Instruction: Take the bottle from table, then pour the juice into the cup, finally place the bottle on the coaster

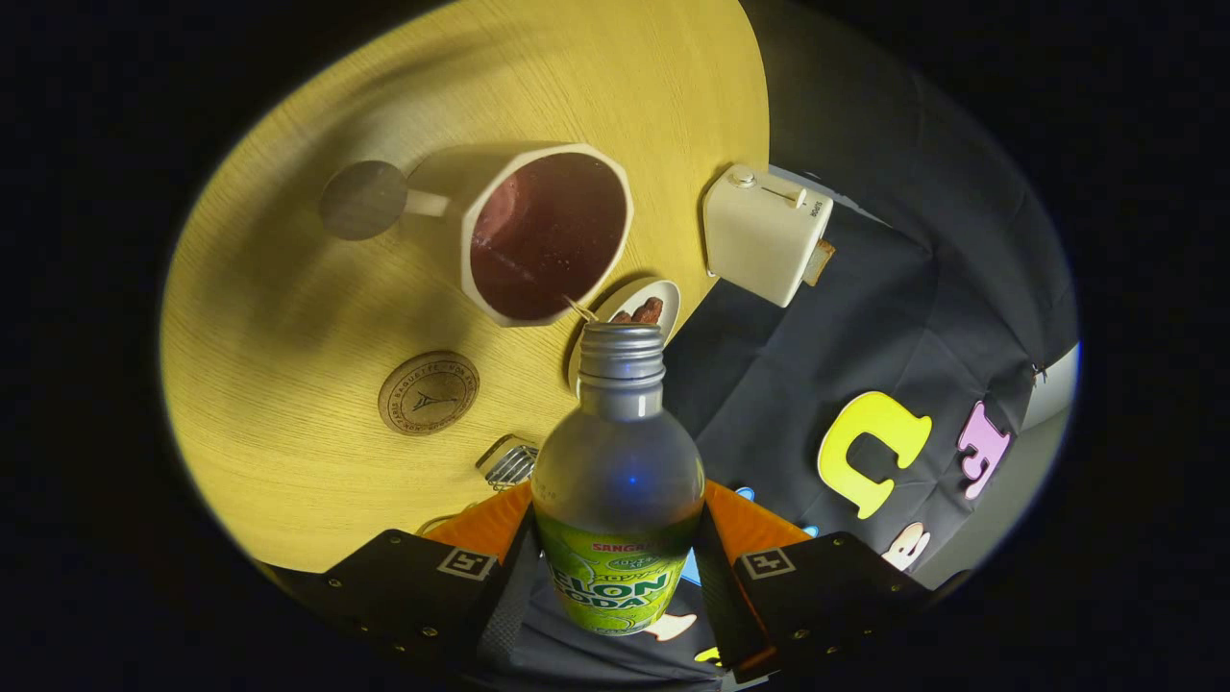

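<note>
My gripper [617,567] is shut on a silver bottle [617,471] with a green label, one finger on each side of its body. The bottle is tilted over, its open threaded neck [621,354] pointing at the rim of a white cup [546,235]. The cup's inside is dark red, and a thin stream runs from the bottle's mouth toward the cup's rim. A round brown coaster [429,392] with a printed emblem lies flat on the yellow wooden table [317,317], beside the cup and off to one side of the bottle.
A white toaster [766,234] with a slice of bread in it stands at the table's edge beyond the bottle. A small white plate [642,306] with brown food sits just behind the bottle's neck. A metal fork head [509,464] lies near my fingers.
</note>
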Available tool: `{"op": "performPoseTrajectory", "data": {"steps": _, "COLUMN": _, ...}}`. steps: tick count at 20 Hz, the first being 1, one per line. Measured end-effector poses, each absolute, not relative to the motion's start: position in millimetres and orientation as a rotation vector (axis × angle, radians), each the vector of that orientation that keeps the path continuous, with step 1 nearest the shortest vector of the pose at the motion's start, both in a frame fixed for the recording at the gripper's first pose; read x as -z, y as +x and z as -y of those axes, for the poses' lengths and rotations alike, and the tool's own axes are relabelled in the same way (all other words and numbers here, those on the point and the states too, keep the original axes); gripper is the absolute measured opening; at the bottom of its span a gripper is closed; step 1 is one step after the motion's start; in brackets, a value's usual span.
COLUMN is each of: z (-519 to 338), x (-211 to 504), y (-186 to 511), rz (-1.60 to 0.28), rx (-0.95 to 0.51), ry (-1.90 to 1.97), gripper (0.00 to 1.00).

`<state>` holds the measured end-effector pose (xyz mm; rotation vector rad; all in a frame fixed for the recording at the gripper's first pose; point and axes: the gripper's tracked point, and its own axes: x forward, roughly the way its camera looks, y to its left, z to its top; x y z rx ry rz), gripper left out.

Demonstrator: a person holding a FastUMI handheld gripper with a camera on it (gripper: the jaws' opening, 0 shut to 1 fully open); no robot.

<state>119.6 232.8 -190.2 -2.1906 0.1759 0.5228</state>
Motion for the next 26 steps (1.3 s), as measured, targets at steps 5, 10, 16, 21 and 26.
{"op": "performPoseTrajectory", "data": {"steps": 5, "z": -235.7, "x": 195.4, "y": 119.3, "rz": -0.181, "rx": -0.533, "ry": -2.188, "gripper": 0.77}}
{"op": "performPoseTrajectory", "data": {"steps": 10, "z": -238.8, "x": 201.7, "y": 119.8, "rz": -0.191, "rx": -0.545, "ry": -2.179, "gripper": 0.77}}
{"op": "performPoseTrajectory", "data": {"steps": 16, "z": -242.8, "x": 211.0, "y": 119.2, "rz": -0.216, "rx": -0.558, "ry": -2.148, "gripper": 0.77}}
{"op": "performPoseTrajectory", "data": {"steps": 21, "z": -244.9, "x": 218.9, "y": 118.5, "rz": -0.241, "rx": -0.567, "ry": -2.095, "gripper": 0.77}}
{"op": "performPoseTrajectory", "data": {"steps": 26, "z": -241.5, "x": 225.6, "y": 115.7, "rz": -0.276, "rx": -0.566, "ry": -2.002, "gripper": 0.77}}
